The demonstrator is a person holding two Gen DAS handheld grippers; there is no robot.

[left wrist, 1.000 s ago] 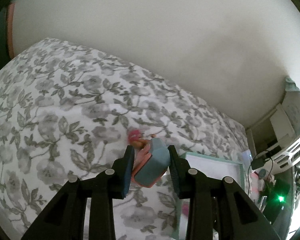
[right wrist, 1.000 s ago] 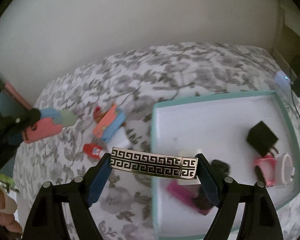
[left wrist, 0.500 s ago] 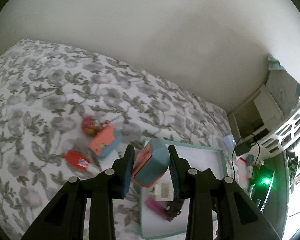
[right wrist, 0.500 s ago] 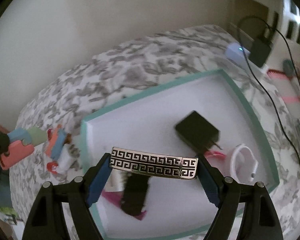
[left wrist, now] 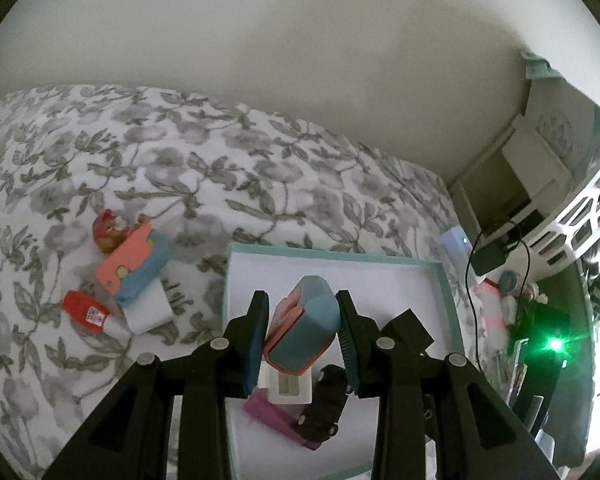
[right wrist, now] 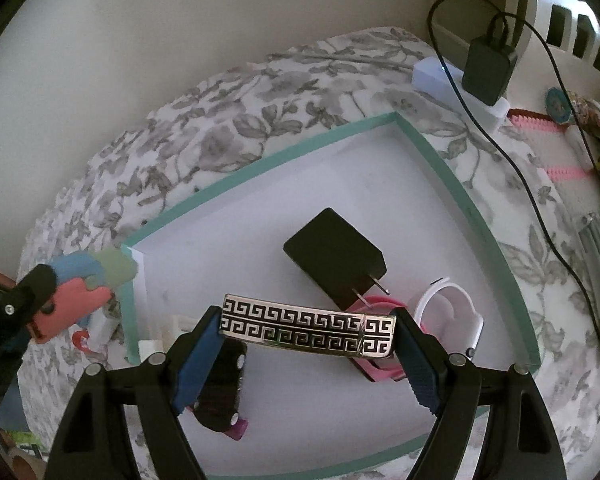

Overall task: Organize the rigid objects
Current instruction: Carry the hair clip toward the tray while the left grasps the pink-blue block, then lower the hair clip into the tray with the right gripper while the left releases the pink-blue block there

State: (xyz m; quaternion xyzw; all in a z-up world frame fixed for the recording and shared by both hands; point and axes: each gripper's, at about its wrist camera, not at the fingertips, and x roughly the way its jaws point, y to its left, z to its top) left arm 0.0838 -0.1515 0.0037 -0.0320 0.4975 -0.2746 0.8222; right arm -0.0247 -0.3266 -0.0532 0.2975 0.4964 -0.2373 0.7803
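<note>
My left gripper (left wrist: 302,340) is shut on a teal and coral puzzle-shaped block (left wrist: 304,332), held above the near left part of the teal-rimmed white tray (left wrist: 332,254). My right gripper (right wrist: 304,344) is shut on a silver and black Greek-key bracelet (right wrist: 308,326), held over the tray (right wrist: 284,152). The left gripper with its block (right wrist: 80,284) shows at the tray's left edge in the right wrist view. In the tray lie a black charger (right wrist: 334,254), a white watch (right wrist: 456,316), a pink strap (right wrist: 380,364), a black toy car (left wrist: 324,404) and a magenta piece (left wrist: 272,416).
On the floral bedspread (left wrist: 180,176) left of the tray lie a coral and blue block (left wrist: 134,264), a small doll figure (left wrist: 110,230), a red bottle (left wrist: 88,312) and a white box (left wrist: 150,308). A power strip with plugged charger (right wrist: 488,68) and clutter lie right.
Both grippers have swung right with their objects: the left from over the bedspread to over the tray's near left, the right further over the tray's middle.
</note>
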